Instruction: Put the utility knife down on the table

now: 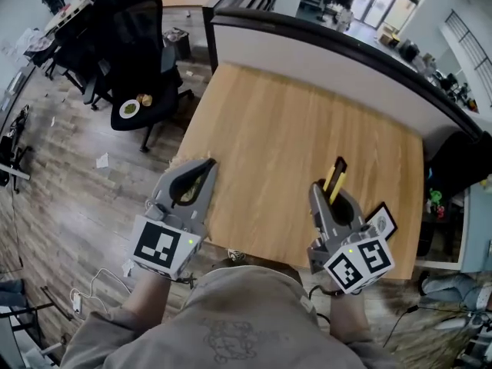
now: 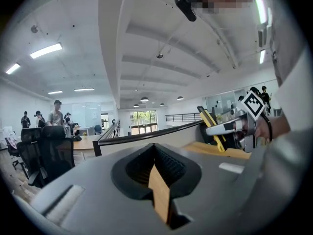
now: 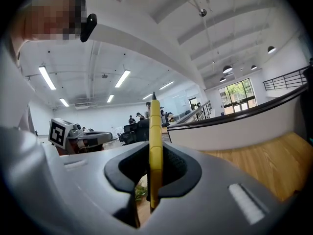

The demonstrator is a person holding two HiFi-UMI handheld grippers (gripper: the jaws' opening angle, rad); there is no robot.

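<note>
Right gripper (image 1: 335,200), close in at 5 o'clock, has its jaws clamped on the yellow utility knife (image 1: 336,177) above the wooden table (image 1: 292,121), left gripper (image 1: 204,167) at 7 o'clock closed and empty, so the set-down looks pending: lower, then release.

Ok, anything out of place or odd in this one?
A plate sits on a chair seat left of the table, an odd spot. The knife is clamped in the right claw, nothing spilled.
</note>
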